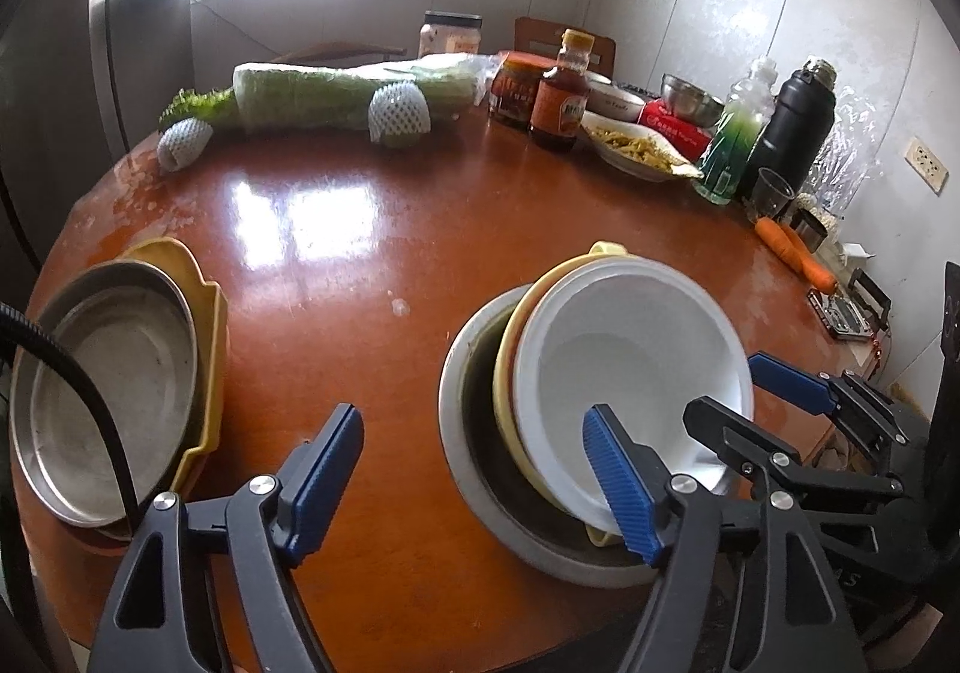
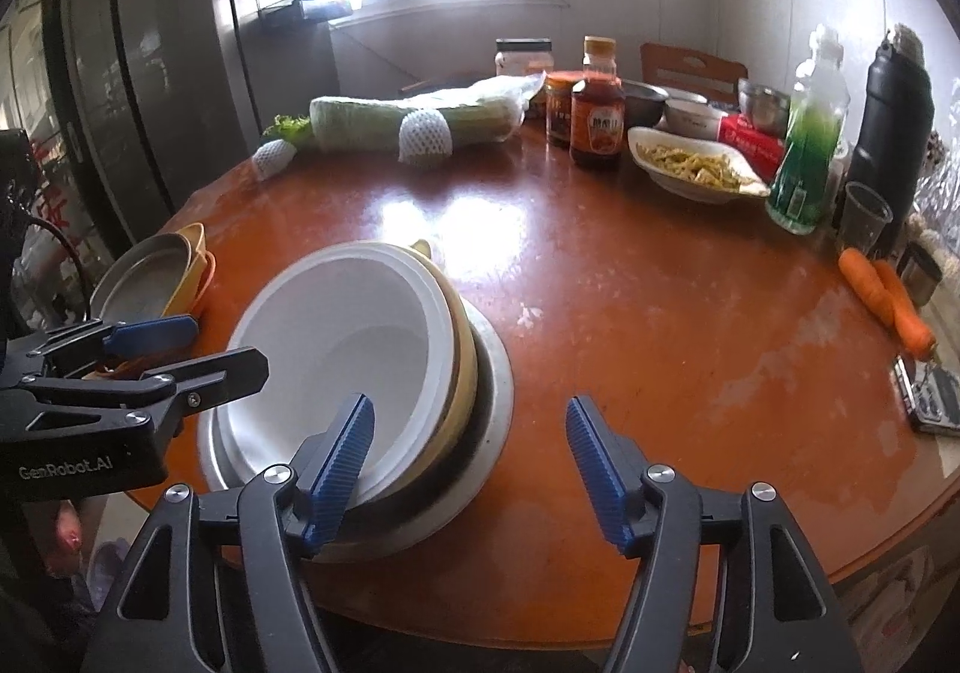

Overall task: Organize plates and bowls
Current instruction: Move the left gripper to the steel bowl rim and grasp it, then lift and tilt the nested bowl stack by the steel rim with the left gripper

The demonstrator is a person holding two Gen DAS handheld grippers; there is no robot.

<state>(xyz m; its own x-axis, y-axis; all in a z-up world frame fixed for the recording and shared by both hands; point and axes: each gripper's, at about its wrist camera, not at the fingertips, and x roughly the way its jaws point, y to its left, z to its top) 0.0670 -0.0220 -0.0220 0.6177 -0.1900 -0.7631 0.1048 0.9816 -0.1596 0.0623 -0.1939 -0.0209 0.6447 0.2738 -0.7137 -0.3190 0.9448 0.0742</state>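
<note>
Near the front edge of the round wooden table (image 1: 372, 229) stood one nest of three bowls: a white bowl (image 1: 636, 367) tilted inside a yellow bowl (image 1: 510, 373), both in a steel bowl (image 1: 462, 469). A second pile lay well apart at the table's left edge: one steel plate (image 1: 108, 391) on a yellow plate (image 1: 204, 313). The left gripper (image 1: 474, 469) was spread, one pad over the white bowl's near rim, nothing pinched. The right gripper (image 2: 471, 469) was likewise spread, its left pad at that bowl's rim, gripping nothing. Two carrots (image 2: 888, 295) lay at the right.
</note>
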